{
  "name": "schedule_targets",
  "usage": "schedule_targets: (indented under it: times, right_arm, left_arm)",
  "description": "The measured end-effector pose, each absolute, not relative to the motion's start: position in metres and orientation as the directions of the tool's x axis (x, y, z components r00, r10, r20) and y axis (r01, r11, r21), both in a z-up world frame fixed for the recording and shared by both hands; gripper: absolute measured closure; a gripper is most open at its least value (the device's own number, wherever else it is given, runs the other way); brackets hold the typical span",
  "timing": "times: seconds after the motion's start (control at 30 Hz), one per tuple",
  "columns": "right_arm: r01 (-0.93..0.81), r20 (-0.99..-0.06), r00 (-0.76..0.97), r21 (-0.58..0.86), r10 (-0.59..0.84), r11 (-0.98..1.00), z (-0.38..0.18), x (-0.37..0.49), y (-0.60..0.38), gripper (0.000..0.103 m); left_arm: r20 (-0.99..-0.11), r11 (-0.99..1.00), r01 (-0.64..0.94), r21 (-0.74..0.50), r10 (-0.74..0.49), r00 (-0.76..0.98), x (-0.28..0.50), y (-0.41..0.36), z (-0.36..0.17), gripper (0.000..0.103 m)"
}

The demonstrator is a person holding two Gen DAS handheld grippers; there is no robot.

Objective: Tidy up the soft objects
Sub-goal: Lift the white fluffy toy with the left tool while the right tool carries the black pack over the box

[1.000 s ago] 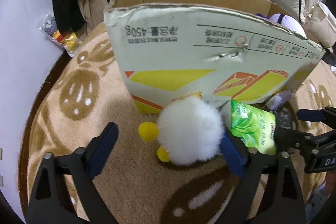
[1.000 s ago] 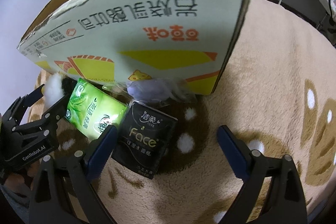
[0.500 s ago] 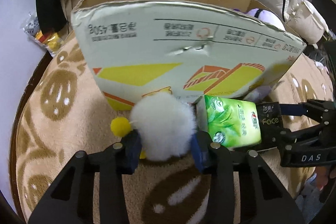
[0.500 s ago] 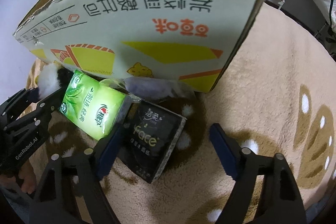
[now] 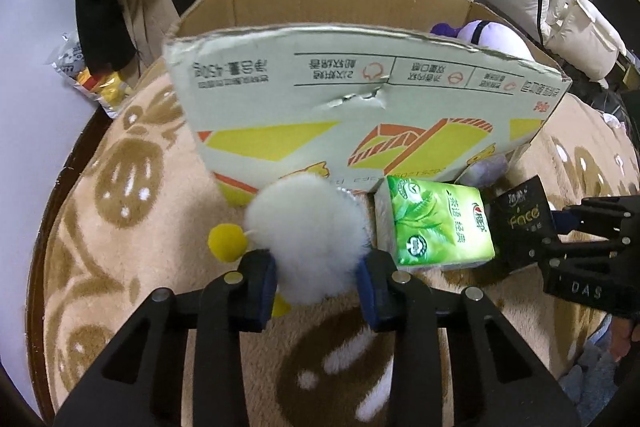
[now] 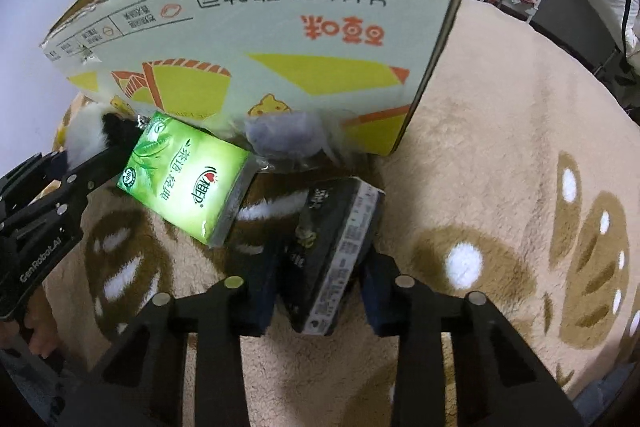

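White fluffy toy (image 5: pixel 308 239) is pinched in the left gripper (image 5: pixel 316 279) and a black tissue pack (image 6: pixel 332 259) sits between the closing right gripper's (image 6: pixel 320 287) jaws, both just below the box (image 5: pixel 360 115) wall rising ahead.

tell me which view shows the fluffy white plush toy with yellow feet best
The left wrist view: the fluffy white plush toy sits centred between the left gripper pads. The right wrist view shows only a sliver at its left edge.

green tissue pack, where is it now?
In both wrist views, the green tissue pack lies on the rug against the cardboard box, between the white plush toy and the black tissue pack.
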State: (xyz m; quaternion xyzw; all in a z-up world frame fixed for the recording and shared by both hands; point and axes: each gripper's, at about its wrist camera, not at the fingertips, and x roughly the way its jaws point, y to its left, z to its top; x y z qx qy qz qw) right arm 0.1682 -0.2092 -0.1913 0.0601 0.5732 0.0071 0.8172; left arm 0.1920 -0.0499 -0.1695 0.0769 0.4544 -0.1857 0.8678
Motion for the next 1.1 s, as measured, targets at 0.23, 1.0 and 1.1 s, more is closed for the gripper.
schedule_targets:
  times: [0.23,1.0,1.1]
  right_arm:
    - [0.059,-0.911,0.391,0.17,0.134,0.984,-0.177,0.155,-0.218,0.076]
    - [0.008,-0.631,0.765,0.204,0.126,0.979,-0.031,0.118,-0.237,0.076]
    - [0.0,-0.6,0.79,0.207,0.126,0.978,-0.024,0.121,-0.239,0.076]
  left_arm:
    - [-0.793,0.921,0.389,-0.011,-0.245,0.557,0.167,-0.044,-0.148,0.07]
    - [-0.518,0.927,0.368,0.074,-0.279,0.808,0.119,-0.033,-0.028,0.07]
    - [-0.481,0.922,0.376,0.092,-0.29,0.828,0.12,-0.038,-0.022,0.07]
